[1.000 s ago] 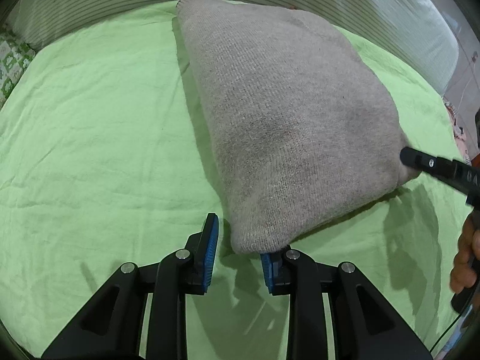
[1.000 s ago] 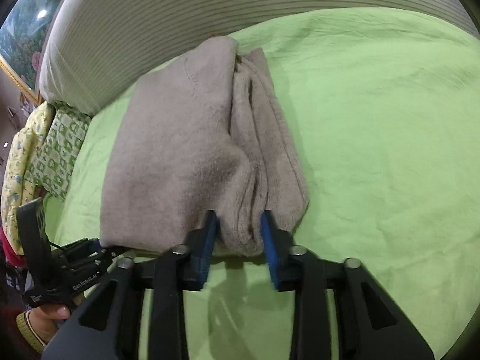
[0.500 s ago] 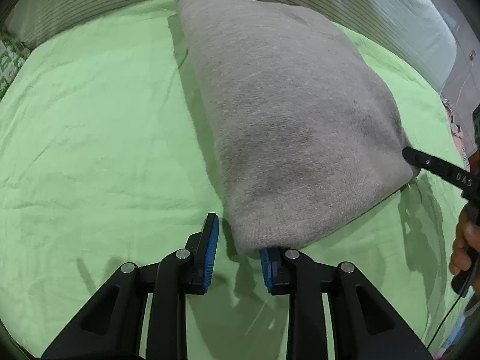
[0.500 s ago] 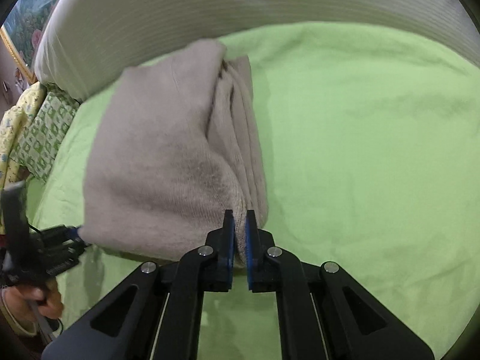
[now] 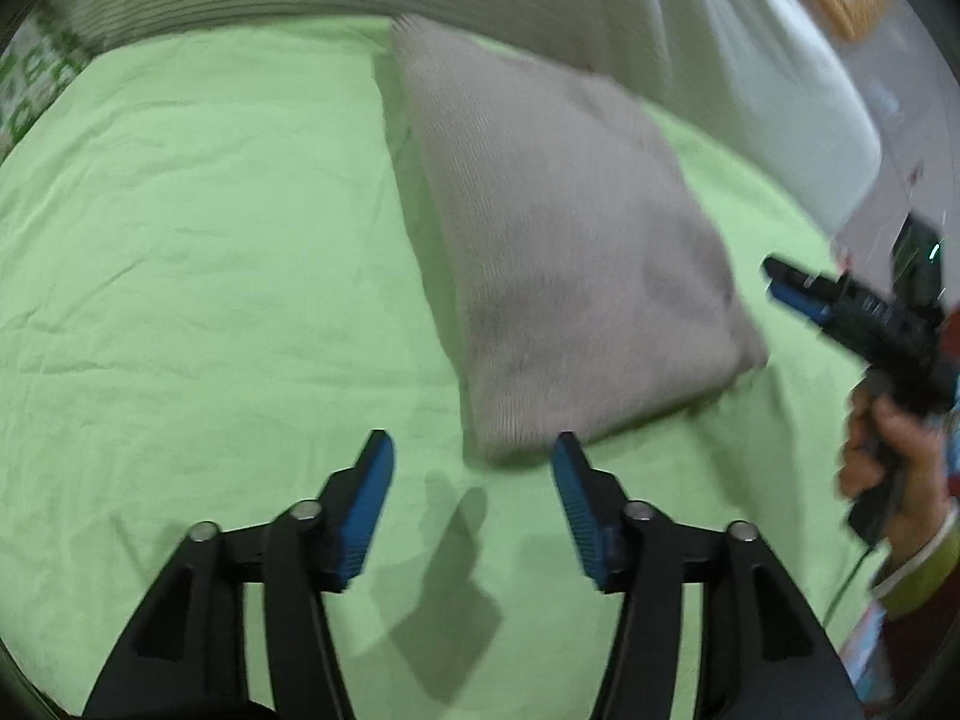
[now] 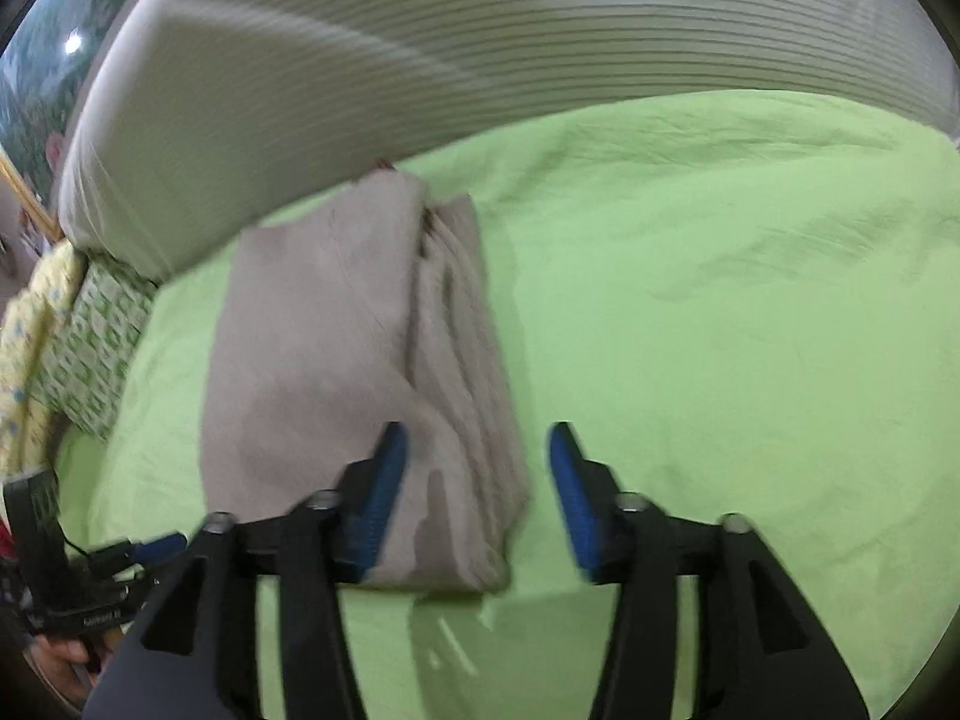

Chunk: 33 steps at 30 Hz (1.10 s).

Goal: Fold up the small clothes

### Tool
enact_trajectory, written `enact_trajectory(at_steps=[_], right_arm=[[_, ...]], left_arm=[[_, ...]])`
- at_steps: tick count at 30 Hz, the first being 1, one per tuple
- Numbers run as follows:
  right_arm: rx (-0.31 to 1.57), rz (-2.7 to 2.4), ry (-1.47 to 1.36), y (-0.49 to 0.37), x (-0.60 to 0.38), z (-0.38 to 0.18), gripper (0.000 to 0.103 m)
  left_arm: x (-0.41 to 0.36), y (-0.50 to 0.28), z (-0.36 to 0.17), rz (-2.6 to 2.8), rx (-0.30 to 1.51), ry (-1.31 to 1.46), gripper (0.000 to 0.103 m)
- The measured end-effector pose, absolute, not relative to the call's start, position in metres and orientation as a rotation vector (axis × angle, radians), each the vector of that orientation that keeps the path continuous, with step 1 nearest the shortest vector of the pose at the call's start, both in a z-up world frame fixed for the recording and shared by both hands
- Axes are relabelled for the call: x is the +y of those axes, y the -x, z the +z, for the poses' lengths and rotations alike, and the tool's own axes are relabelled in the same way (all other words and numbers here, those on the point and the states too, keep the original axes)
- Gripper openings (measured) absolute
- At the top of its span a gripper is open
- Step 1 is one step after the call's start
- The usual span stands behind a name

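Folded grey knit garment [image 5: 576, 252] lies on green bedsheet [image 5: 198, 252]; left tool [image 5: 468, 468] and right tool [image 6: 474, 468] released, garment at 12 o'clock.

left gripper [image 5: 471, 456]: black arms, ridged blue pads, silver screws
right gripper [image 6: 477, 447]: same build
hand [image 5: 885, 450]: bare skin, yellow-green cuff, lower right

No legible text in either view. Faint white lettering on the black handheld gripper body [image 6: 90, 615], lower left of the right wrist view, is too blurred to read.
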State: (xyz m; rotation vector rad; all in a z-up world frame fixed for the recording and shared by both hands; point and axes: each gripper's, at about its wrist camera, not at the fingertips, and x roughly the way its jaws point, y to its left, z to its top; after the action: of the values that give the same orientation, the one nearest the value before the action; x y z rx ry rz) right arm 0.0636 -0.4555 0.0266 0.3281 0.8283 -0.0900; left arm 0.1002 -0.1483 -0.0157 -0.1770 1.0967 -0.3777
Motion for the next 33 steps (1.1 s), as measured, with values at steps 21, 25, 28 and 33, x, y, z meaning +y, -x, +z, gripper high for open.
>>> enact_trajectory(at_steps=[21, 25, 28, 33], right_arm=[[0.885, 0.076, -0.464, -0.146, -0.471, -0.004, 0.07], [0.906, 0.112, -0.473, -0.145, -0.478, -0.011, 0.072], [0.915, 0.14, -0.49, -0.146, -0.483, -0.016, 0.073], [0.924, 0.165, -0.507, -0.148, -0.485, -0.019, 0.072]], left_arm=[[-0.151, -0.221, -0.035, -0.354, 1.108, 0.454, 0.079], [-0.152, -0.231, -0.044, -0.374, 1.116, 0.494, 0.081], [-0.153, -0.236, -0.051, -0.387, 1.127, 0.527, 0.086], [-0.16, -0.245, -0.065, -0.406, 1.146, 0.601, 0.088]])
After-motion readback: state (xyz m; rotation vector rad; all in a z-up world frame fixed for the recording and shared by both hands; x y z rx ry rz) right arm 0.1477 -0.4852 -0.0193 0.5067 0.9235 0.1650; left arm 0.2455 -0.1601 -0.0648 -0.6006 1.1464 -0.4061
